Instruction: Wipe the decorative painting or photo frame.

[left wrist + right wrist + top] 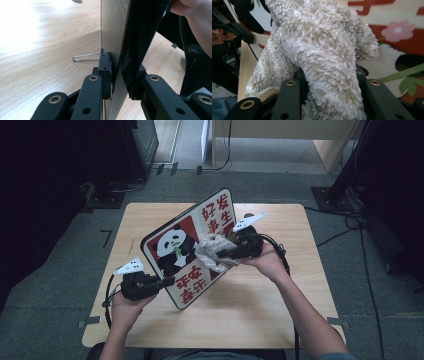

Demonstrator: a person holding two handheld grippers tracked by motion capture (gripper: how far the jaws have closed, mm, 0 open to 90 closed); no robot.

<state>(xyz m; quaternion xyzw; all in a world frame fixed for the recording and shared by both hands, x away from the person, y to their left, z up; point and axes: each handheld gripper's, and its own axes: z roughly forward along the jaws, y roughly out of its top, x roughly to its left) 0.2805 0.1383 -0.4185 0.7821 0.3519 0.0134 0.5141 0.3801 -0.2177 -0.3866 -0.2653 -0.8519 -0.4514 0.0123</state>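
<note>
Two tongs work over the table (pixel 240 320): the left tongs (pixel 167 281) pinch the lower edge of the panda sign (pixel 187 245), held tilted above the table's middle. At three o'clock of the panda, the right tongs (pixel 225 254) clamp a fluffy beige cloth (pixel 212 251) against the sign's face.

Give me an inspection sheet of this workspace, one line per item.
Surface: light wooden table, bare around the work.
Job's things: square panda picture board with red Chinese characters held tilted above the table; fluffy beige cloth pressed on its face.
Clutter: thin wire loop beside the board's lower edge.
Grippers: left gripper shut on the board's edge; right gripper shut on the cloth.
Cables: black cable trails from the left gripper, another from the right.
Surroundings: grey carpet floor, dark stands, loose floor cables.
</note>
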